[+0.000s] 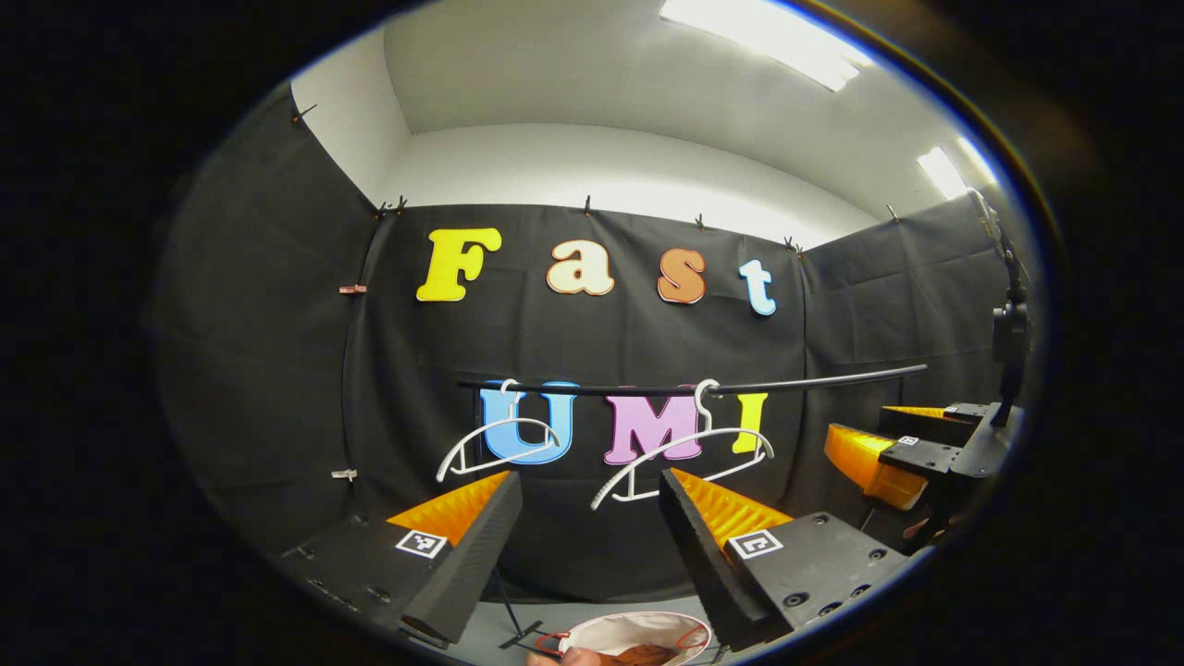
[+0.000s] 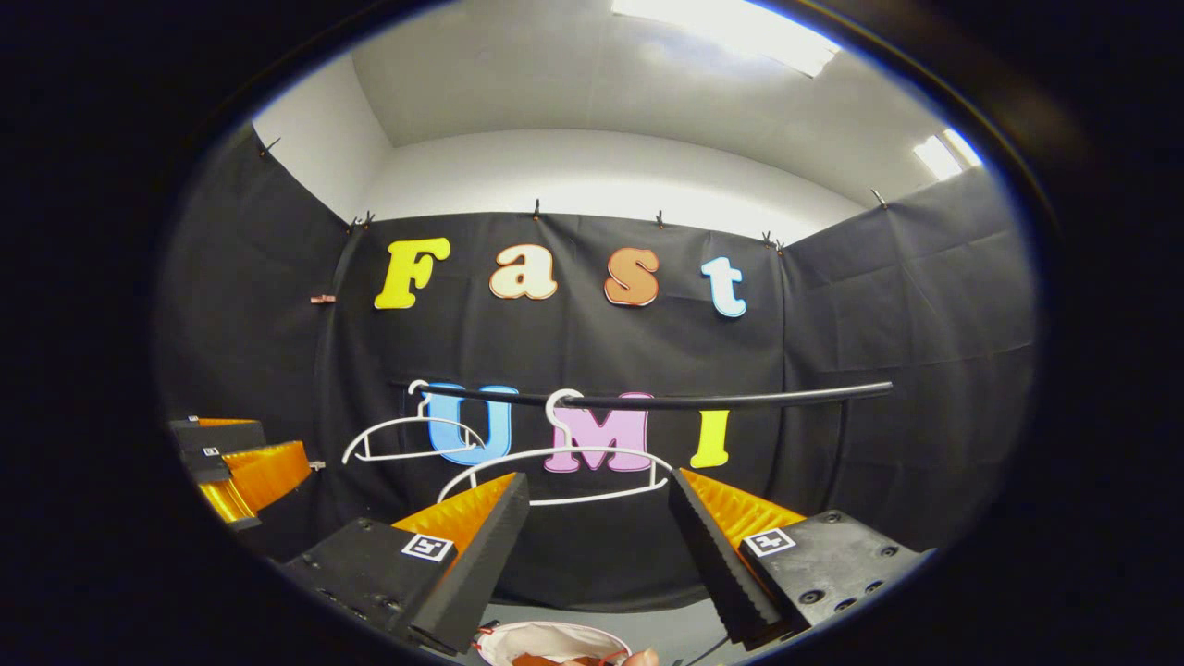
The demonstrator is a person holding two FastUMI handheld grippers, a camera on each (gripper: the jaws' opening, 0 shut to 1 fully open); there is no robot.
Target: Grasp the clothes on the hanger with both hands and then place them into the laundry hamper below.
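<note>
Left gripper (image 1: 589,518) and right gripper (image 2: 597,518): jaws wide apart on both, nothing held. Directly below, the laundry hamper (image 1: 592,634) sits with orange-brown cloth (image 1: 638,655) inside, a fingertip at its rim. Beyond, two white hangers (image 1: 680,453) hang bare on the black rail (image 1: 694,387). I judge the clothes deposited and the task near complete. If anything remains, my next move is only to withdraw clear of the hamper.

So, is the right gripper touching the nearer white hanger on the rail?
Apart. In the right gripper view, the right gripper is open and empty, and the hanger hangs bare on the rail beyond it.
</note>
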